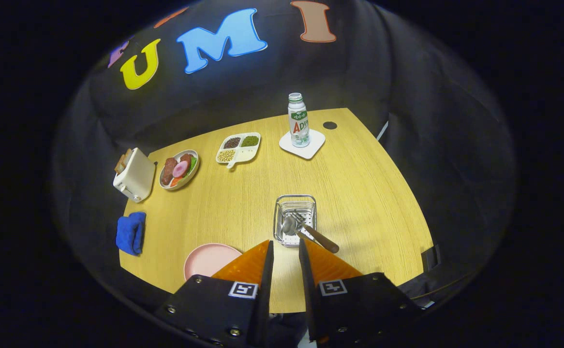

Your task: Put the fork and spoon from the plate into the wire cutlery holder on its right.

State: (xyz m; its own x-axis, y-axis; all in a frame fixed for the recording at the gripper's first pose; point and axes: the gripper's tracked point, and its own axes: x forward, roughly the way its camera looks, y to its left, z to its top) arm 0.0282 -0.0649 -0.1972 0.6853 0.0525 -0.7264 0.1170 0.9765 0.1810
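Orange fingers are held slightly parted, grasping nothing, just short of the wire cutlery holder. Inside it lie spoon and fork: stiff, slippery; wooden handles judged best gripped.

Your gripper fingers apart, empty; spoon & fork in wire holder frame center; pink plate lower left.

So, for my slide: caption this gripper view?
Fork and spoon lie in the wire holder; the open gripper hovers, plate bare.
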